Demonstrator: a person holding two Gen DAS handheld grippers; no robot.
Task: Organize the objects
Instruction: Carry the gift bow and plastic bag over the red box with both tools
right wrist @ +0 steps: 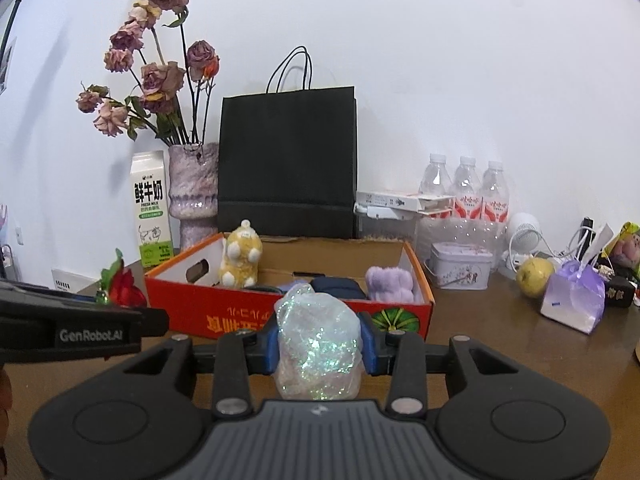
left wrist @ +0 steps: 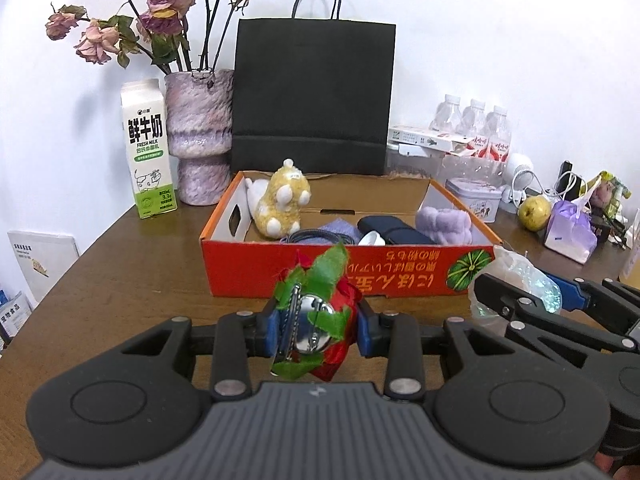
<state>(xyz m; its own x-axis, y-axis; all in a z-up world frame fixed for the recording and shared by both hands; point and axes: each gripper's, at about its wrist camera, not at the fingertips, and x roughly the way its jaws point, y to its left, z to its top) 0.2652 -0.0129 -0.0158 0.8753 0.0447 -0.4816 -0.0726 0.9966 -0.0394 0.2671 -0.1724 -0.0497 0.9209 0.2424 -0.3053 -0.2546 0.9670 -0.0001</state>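
The left gripper [left wrist: 318,330] is clamped on a red fabric rose brooch [left wrist: 316,320], its blue pads pressing the flower from both sides; the brooch faces the camera with its round metal back and pin, green leaves sticking up above the fingers, and it hangs over the brown table [left wrist: 120,264] just in front of the orange cardboard box [left wrist: 360,268]. The right gripper [right wrist: 320,346] is closed on a clear bag of iridescent glitter [right wrist: 320,344]; the bag fills the gap between the blue pads and bulges above and below them, likewise held just short of the box's near wall. Seen from the right wrist, the left gripper comes in from the left edge with the rose at its tip, beside the box's left corner.

Inside the box stand a yellow plush toy [left wrist: 282,200] at the back left, a purple fluffy piece [left wrist: 444,226] at the right, a dark blue case [left wrist: 394,230] between them and a small white cup [left wrist: 372,238] near the front wall; behind the box stand a black paper bag [left wrist: 314,96], a purple vase of dried roses [left wrist: 200,136] and a milk carton [left wrist: 148,148].
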